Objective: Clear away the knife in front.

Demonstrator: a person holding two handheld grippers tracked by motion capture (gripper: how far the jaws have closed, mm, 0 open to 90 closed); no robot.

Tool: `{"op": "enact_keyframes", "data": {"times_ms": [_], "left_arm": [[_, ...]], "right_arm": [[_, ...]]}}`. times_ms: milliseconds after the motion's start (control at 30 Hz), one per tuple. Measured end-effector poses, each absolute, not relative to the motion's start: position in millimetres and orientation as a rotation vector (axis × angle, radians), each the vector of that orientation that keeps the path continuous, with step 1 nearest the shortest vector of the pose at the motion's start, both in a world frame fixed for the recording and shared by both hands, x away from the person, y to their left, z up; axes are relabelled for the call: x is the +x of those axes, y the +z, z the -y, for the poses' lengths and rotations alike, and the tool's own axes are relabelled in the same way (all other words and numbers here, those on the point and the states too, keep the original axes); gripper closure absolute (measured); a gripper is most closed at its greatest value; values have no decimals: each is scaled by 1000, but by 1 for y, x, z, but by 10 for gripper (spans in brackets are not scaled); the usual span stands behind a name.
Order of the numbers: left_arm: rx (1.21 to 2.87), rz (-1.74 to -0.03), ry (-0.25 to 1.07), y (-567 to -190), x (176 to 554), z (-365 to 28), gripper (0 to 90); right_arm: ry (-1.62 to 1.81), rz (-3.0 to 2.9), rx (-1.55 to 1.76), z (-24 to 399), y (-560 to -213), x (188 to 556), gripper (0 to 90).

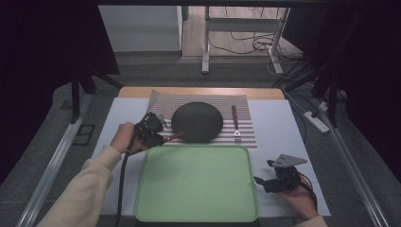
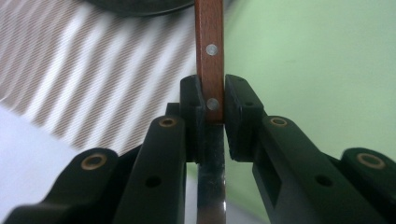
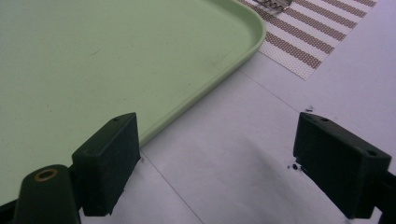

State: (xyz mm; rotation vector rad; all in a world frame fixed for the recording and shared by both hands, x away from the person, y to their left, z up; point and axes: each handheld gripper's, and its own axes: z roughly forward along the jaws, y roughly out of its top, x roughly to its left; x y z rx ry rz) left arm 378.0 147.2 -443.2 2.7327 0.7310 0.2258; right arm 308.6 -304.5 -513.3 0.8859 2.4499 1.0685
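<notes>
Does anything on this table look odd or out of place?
Only slightly: the left gripper holds a knife right where its wooden handle meets the blade. The green tray lies bare; nothing is spilled.

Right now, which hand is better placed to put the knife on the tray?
Left. The left gripper is already shut on the knife at the tray's far left corner. The right gripper sits open and empty on the table, right of the tray.

The left gripper has its black jaws clamped on a knife where the riveted brown wooden handle meets the steel blade. A striped placemat lies to the left, and a green tray to the right.
</notes>
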Motion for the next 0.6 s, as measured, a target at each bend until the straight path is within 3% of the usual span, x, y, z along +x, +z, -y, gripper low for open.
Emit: {"op": "enact_keyframes", "data": {"times_ms": [200, 467, 600], "left_arm": [[2734, -634, 141, -469, 350, -124, 778], [2694, -641, -1, -505, 322, -113, 776], [2651, -638, 35, -504, 307, -109, 751]], "right_arm": [[1064, -2454, 882, 304, -513, 309, 149], [1062, -2460, 883, 303, -514, 309, 148], [1064, -2459, 883, 303, -514, 310, 148]]}}
